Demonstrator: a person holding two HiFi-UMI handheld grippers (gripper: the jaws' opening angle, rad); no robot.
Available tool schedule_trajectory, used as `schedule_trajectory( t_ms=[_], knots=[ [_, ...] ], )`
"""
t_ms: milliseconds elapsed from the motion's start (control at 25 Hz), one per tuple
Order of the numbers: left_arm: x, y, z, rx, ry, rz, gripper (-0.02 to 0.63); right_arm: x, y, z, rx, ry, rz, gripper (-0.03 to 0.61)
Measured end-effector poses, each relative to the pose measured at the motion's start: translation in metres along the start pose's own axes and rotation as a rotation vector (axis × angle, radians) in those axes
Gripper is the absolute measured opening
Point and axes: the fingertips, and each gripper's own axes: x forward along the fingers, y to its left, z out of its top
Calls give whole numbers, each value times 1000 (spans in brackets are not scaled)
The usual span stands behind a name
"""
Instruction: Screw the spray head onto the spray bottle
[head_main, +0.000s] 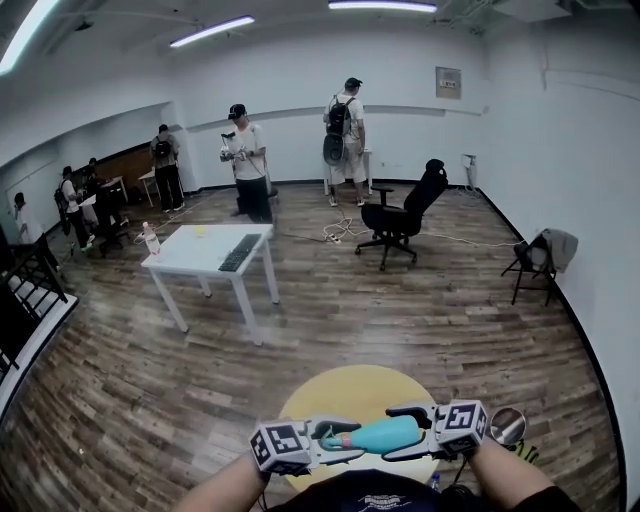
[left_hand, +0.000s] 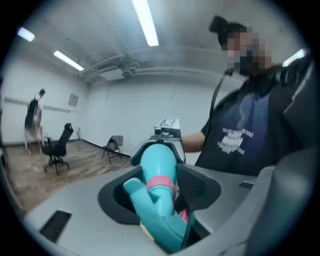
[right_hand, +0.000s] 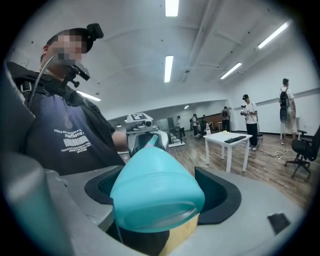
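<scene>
**Left:** left gripper (head_main: 332, 442), jaws parted round the spray head (left_hand: 159, 212). A dark gap shows at the trigger side, so it is apparently not clamping.

**Centre:** teal spray bottle (head_main: 388, 434), level in the air above the near yellow table (head_main: 330, 392), head meeting it at the pink collar (left_hand: 161, 182).

**Right:** right gripper (head_main: 424, 432), wide jaws clamped on the bottle's base.

The bottle is likely light, stiff, smooth plastic; turn it by the collar, not the trigger.

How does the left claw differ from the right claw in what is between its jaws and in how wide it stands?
The left claw has the narrow spray head, with its pink collar, between its jaws. The right claw grips the wide round bottle. The left claw's jaws stand narrower than the right claw's. Both are on the same teal sprayer, which lies level between them.
</scene>
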Motion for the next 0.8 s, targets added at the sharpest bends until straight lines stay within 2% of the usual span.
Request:
schedule_trajectory(
  t_ms=[80, 200, 280, 320, 440, 520, 680, 800],
  knots=[
    [4, -13, -1, 138, 35, -27, 236, 1, 6, -4, 57, -17, 60, 456],
    [7, -23, -2, 273, 102, -42, 233, -3, 9, -12, 107, -33, 88, 456],
    [10, -26, -5, 326, 133, -39, 233, -2, 10, -16, 112, -32, 91, 454],
    [10, -26, -6, 320, 131, -39, 235, -2, 11, -15, 113, -34, 92, 454],
    [3, -15, 1, 189, 45, -13, 244, -1, 10, -3, 145, -62, 88, 453],
    [-6, 1, 6, 101, -26, 55, 287, -4, 4, 2, 169, -85, 66, 453],
    [-55, 39, 12, -103, -197, 171, 341, -38, -22, -6, 217, -125, -47, 453],
    [-88, 55, 7, -211, -265, 228, 345, -67, -40, -16, 259, -153, -129, 453]
  ],
)
